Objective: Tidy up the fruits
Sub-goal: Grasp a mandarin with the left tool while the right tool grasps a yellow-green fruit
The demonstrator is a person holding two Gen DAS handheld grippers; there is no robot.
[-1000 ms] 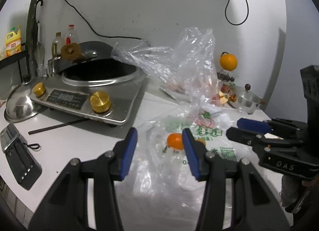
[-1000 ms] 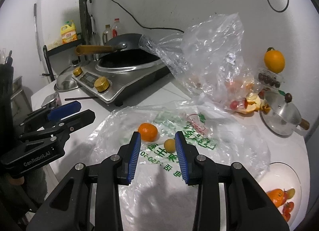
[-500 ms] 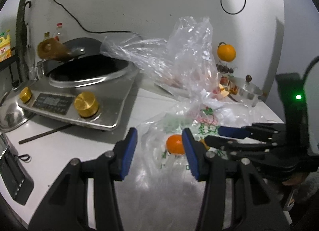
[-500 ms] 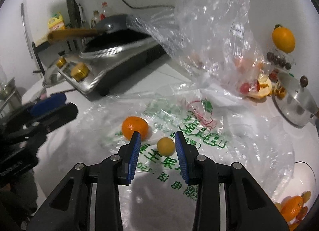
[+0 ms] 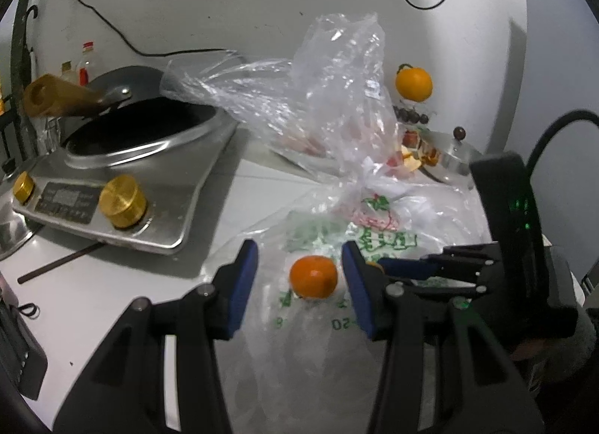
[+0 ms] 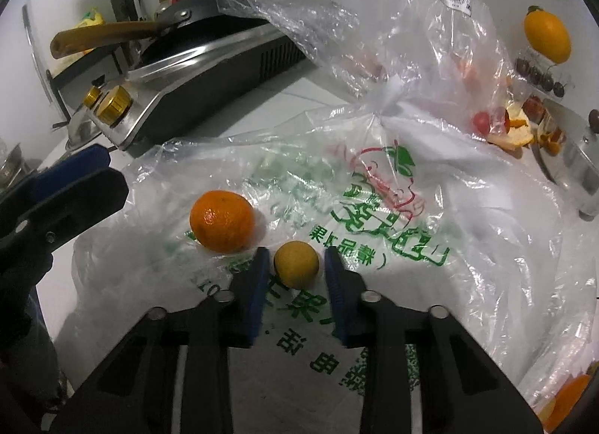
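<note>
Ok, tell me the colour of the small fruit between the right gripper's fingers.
Yellow; the small fruit shows best in the right wrist view, beside the larger orange one.

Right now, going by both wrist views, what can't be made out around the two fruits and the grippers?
- Small yellow fruit: left wrist view shows only a sliver behind that gripper's own finger.
- Right gripper: jaws have just closed in; pad contact sits on the fruit's hidden sides.
- Clear knotted bag: contents blurred by crinkled plastic.
- Plate fruit: cut off by the right view's edge.
</note>
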